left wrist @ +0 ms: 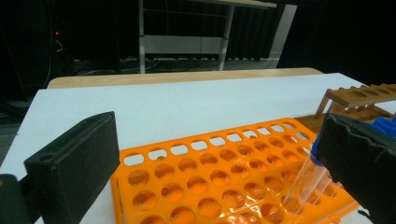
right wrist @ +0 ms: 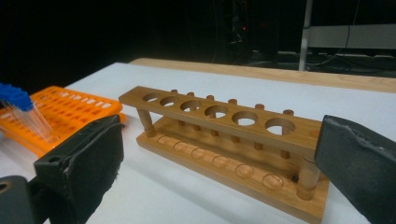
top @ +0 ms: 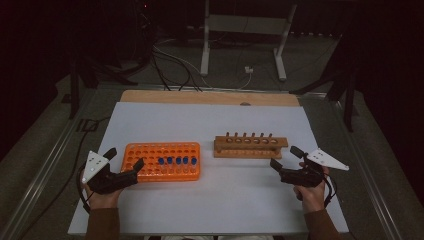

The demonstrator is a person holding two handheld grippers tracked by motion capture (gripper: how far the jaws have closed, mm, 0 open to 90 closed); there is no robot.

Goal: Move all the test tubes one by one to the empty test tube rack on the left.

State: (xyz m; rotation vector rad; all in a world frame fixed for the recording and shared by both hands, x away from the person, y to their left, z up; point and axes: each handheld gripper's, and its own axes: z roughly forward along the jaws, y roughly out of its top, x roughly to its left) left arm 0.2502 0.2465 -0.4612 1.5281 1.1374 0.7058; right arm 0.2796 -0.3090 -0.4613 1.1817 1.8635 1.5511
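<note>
An orange tube rack (top: 161, 161) lies left of centre on the white sheet, with several blue-capped clear tubes (top: 177, 160) standing in its right half. To its right stands a wooden rack (top: 251, 145) whose holes are empty. My left gripper (top: 126, 157) is open at the orange rack's left end, nothing between its jaws. In the left gripper view the orange rack (left wrist: 224, 172) spreads between the jaws and a tube (left wrist: 308, 179) stands by the right jaw. My right gripper (top: 284, 156) is open just right of the wooden rack (right wrist: 224, 123), not touching it.
The white sheet (top: 210, 120) covers a wooden table whose far edge (top: 200, 96) shows beyond it. Behind the table, cables and a metal stand (top: 243, 30) are on the floor. The person's hands come in at the sheet's near corners.
</note>
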